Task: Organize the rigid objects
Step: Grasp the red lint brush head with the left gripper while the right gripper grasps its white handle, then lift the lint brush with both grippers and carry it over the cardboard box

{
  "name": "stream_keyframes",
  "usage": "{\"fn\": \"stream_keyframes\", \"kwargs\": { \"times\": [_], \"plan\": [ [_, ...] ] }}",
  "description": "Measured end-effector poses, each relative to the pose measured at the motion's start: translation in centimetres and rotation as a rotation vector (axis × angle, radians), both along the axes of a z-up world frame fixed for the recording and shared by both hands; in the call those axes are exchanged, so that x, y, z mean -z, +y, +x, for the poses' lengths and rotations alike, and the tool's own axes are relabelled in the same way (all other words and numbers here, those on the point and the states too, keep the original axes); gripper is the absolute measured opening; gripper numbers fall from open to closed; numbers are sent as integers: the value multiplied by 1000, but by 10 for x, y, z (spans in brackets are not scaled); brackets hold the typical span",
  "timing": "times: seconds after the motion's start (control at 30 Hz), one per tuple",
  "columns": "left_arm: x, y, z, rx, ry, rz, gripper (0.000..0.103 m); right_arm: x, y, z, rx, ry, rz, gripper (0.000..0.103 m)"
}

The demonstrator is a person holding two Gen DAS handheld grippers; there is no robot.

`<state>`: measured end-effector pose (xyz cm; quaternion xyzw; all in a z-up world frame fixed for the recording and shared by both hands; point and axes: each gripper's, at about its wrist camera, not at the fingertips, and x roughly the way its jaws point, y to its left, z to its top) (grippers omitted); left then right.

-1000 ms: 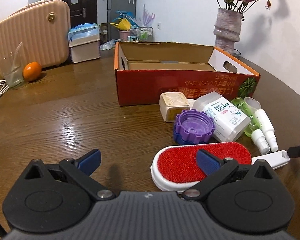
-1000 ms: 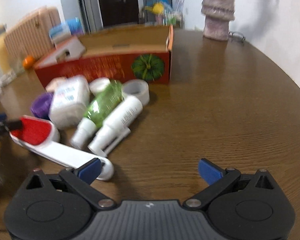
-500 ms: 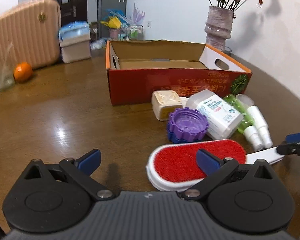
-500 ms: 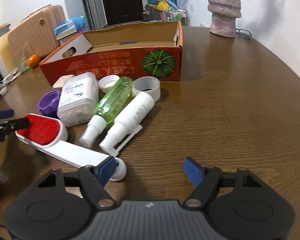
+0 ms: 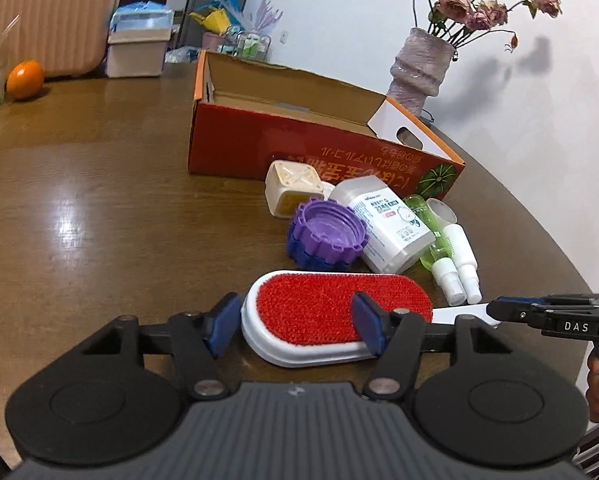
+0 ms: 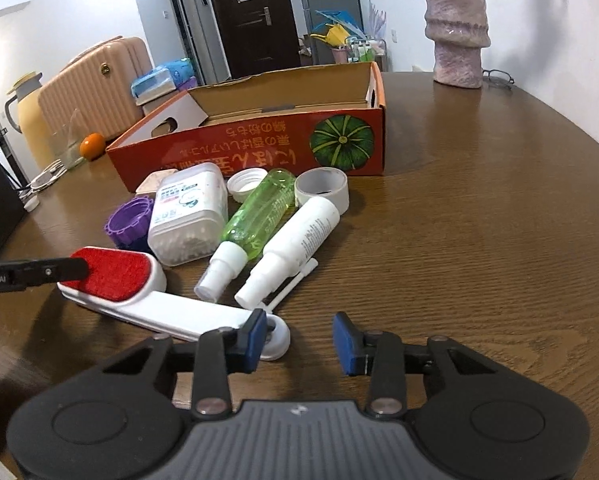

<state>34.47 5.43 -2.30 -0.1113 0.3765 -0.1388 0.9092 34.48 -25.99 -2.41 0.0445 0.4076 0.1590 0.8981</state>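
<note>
Behind lint brush (image 5: 331,312): purple cap (image 5: 327,236); bottles (image 6: 259,216)

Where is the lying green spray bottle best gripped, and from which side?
Probably its white spray head, from above, straddled crosswise. The green spray bottle lies flat with the swab box and white bottle crowding its body; the head has gaps beside it.

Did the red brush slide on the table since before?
No. The red brush lies in the same spot, just below the purple cap, as before.
</note>
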Motion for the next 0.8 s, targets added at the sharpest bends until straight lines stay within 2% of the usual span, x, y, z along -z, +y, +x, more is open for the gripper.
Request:
{"fn": "stream_keyframes", "kwargs": {
  "times": [0.07, 0.17, 0.4, 0.57, 0.7, 0.8],
  "plan": [
    [-1, -2, -9, -16, -2, 9, 62, -1, -1, 0, -16, 30, 53, 12],
    [-1, -4, -26, -50, -13, 9, 62, -3, 7, -8, -20, 12, 16, 12],
    [-5, -6, -71, -102, -66, 16, 61, -1, 6, -41, 7, -1, 66, 13],
    [-22, -7, -106, -118, -155, -1, 60, -10, 5, -74, 40, -57, 93, 13],
    [-44, -15, -136, -136, -269, 12, 60, -28, 4, -99, 60, -124, 110, 13],
    [-59, -18, -160, -141, -344, 9, 60, -45, 5, -120, 60, -198, 86, 13]
  ]
}}
